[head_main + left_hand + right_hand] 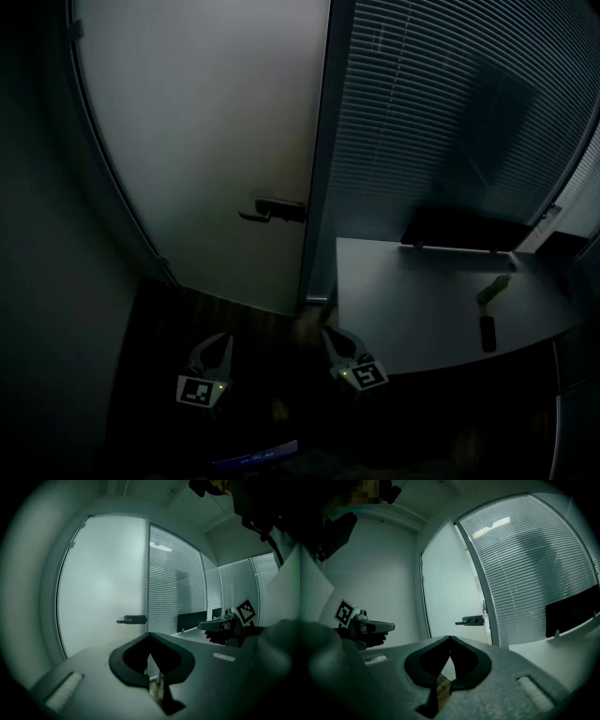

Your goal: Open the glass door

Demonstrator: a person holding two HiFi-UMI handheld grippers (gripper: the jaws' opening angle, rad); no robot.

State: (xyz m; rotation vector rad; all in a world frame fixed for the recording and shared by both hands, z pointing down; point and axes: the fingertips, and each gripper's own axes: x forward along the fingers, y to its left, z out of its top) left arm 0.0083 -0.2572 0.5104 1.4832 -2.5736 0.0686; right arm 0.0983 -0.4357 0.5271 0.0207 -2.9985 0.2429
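The left tool (pixel 223 340) and right tool (pixel 328 335), low in frame, are clenched on nothing. In this dark, they might miss the handle (pixel 272 211) mid-frame.

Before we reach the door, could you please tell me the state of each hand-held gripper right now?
Left hand-held gripper: closed, holding nothing.
Right hand-held gripper: closed, holding nothing.

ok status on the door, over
Left gripper shut, empty; right gripper shut, empty. Glass door closed, handle untouched, both short of it. Desk close by right gripper; nothing before the handle.
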